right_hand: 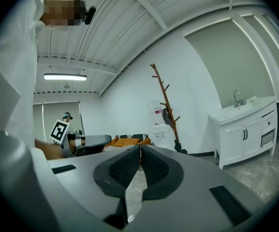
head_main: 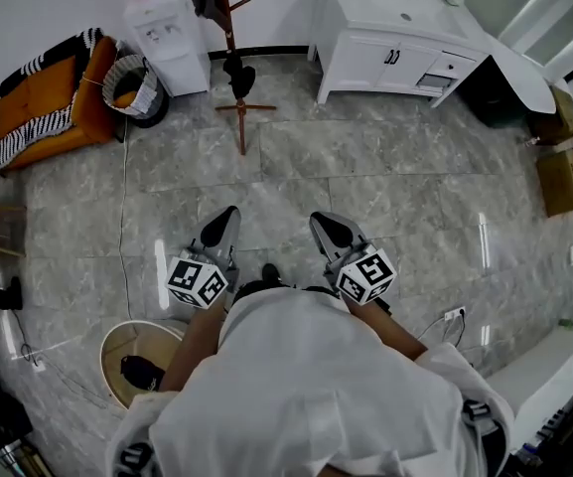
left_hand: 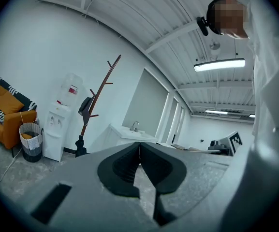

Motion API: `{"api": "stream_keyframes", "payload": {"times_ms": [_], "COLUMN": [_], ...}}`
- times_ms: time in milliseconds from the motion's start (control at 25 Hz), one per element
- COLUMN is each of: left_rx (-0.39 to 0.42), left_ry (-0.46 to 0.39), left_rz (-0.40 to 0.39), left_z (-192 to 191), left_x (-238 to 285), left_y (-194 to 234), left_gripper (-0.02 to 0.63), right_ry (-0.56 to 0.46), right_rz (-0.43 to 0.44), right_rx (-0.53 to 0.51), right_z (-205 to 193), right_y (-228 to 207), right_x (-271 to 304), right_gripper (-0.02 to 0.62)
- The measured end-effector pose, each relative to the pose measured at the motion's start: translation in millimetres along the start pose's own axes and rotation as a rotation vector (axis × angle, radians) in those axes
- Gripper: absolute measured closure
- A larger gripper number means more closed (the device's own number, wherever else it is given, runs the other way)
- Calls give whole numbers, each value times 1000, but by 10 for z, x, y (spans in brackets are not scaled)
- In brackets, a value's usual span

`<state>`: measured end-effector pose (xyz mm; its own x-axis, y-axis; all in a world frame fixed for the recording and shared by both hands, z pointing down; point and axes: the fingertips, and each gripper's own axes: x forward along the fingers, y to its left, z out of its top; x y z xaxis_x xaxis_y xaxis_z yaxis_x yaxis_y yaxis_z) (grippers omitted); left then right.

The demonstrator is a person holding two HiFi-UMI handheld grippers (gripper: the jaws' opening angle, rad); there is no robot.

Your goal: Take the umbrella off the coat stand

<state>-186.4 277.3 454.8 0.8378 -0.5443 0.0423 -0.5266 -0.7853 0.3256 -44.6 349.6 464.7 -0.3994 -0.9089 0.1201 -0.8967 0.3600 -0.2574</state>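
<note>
Fingers of my left gripper (head_main: 227,213) and right gripper (head_main: 319,220) are closed, empty. Head view shows the coat stand (head_main: 232,40) feet; gripper views show its umbrella (left_hand: 85,105) side-on.

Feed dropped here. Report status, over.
Left hand-held gripper, right hand-held gripper shut, empty. Umbrella hanging on coat stand, across room. No obstacle seen between.

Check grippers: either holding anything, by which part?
Nothing held. Left gripper and right gripper are both shut and empty; the umbrella hangs on the coat stand.
</note>
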Motion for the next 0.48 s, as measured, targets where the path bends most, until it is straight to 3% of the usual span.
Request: {"api": "stream_keyframes", "payload": {"times_ms": [280, 480], "left_rx": [-82, -68], "left_ry": [29, 60], "left_rz": [44, 63], "left_z": [-132, -163], "left_x": [425, 865], "left_y": [541, 829], "left_gripper": [589, 589], "right_ry": [55, 64], "right_rz": [61, 83], "right_rx": [4, 20], "right_z": [-13, -9], "right_y": [-198, -609], "right_x": [625, 1043], "right_gripper": [580, 580]}}
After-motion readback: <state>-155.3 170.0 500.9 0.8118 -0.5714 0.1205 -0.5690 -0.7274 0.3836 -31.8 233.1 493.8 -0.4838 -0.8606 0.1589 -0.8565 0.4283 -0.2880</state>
